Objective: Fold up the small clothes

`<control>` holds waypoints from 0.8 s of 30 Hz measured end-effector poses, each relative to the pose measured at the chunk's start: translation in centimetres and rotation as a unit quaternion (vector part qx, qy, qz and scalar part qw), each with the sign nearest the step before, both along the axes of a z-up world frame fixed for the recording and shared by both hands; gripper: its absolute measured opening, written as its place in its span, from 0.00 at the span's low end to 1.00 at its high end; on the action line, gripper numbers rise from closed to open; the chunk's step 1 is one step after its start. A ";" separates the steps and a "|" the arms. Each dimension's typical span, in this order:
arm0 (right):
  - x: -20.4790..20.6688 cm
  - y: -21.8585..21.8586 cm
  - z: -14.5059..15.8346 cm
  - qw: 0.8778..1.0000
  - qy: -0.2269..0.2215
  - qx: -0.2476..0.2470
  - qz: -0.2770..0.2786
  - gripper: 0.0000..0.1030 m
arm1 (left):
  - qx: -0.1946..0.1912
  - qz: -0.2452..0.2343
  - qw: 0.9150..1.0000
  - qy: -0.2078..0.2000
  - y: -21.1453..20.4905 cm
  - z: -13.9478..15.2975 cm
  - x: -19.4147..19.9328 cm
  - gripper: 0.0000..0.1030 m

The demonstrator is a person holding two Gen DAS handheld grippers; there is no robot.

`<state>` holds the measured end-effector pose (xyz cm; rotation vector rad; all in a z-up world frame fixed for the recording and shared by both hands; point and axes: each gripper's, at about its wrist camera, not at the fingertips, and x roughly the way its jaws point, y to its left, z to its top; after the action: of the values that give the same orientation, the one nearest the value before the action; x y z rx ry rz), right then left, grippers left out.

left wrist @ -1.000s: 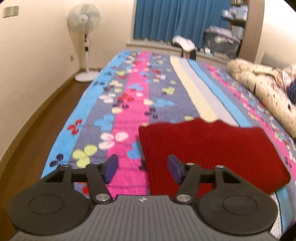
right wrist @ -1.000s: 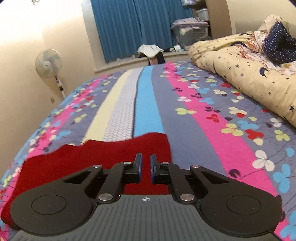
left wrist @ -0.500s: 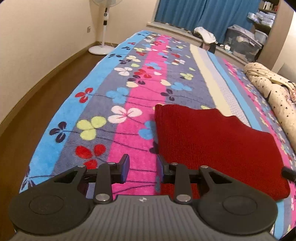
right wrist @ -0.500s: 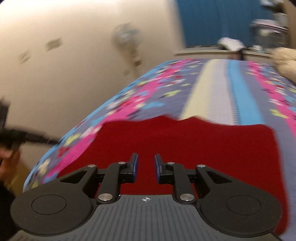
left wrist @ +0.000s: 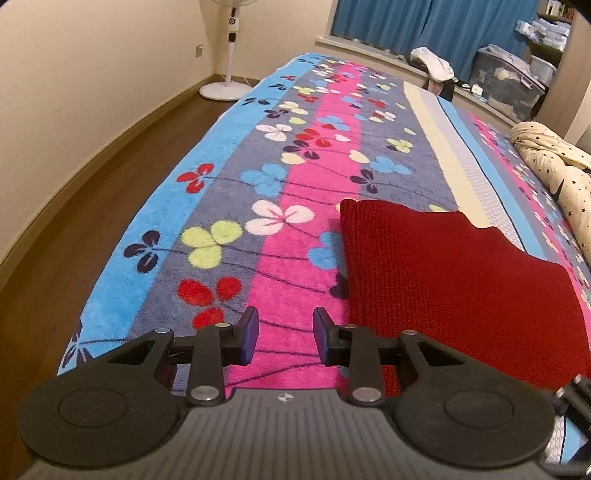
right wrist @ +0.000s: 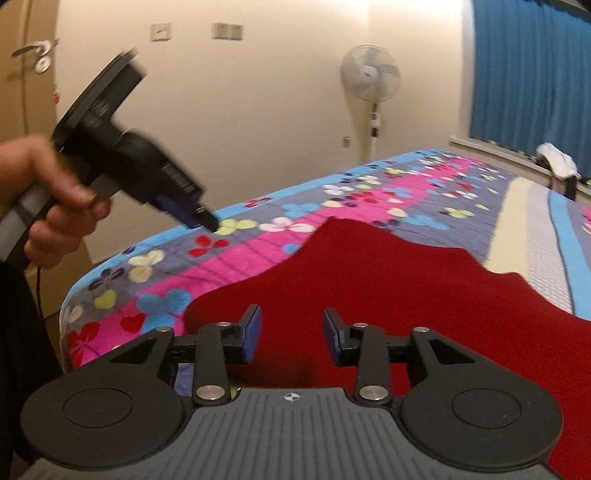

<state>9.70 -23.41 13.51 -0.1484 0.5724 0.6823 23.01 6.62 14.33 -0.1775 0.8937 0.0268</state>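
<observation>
Left wrist view: one red knitted garment (left wrist: 454, 280) lies flat on the bed (left wrist: 236, 206), folded to a rough rectangle with a stepped far edge. The left claw (left wrist: 284, 341) hangs over the pink stripe of the bedspread just beside the garment's near left edge — its two blue-padded fingers stand moderately apart with nothing between them. One pedestal fan (left wrist: 229, 48) stands on the wood floor by the wall, one blue curtain (left wrist: 424, 22) covers the window, and a cream star-print duvet (left wrist: 554, 170) is bunched at the right side of the bed. No writing on anything is legible.

Right wrist view: the same garment (right wrist: 388, 280) fills the middle, and the right claw (right wrist: 291, 338) sits low above its near part, fingers likewise parted about as wide, gripping nothing. To the left, a bare hand (right wrist: 51, 199) wraps the grey handle of the left claw (right wrist: 199, 218), which tilts downward toward the bed's edge — it is motion-blurred, and a label on its body cannot be read. Two wall switch plates (right wrist: 195, 31) and a door handle (right wrist: 35, 50) show behind it.
</observation>
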 end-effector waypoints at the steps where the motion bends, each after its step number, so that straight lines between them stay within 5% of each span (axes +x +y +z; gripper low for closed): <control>1: -0.2 0.6 -0.3 1.000 -0.004 -0.005 0.006 0.37 | 0.001 0.000 1.000 0.002 -0.1 -0.1 0.1 0.34; 13: -1.6 5.4 -2.2 0.994 -0.051 -0.051 0.078 0.57 | 0.001 0.005 1.000 0.019 -0.1 -0.6 1.5 0.35; 22: -1.6 9.2 -6.2 0.970 -0.107 -0.187 0.112 0.57 | -0.011 0.019 0.999 0.031 0.7 -1.6 2.7 0.37; 24: -1.6 9.5 -6.4 0.966 -0.122 -0.199 0.115 0.48 | -0.028 0.022 0.999 0.033 0.9 -1.7 3.0 0.40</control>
<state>8.10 -13.93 7.12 -0.6745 0.4518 0.7543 25.97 7.53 12.60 -0.2490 0.9563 0.0497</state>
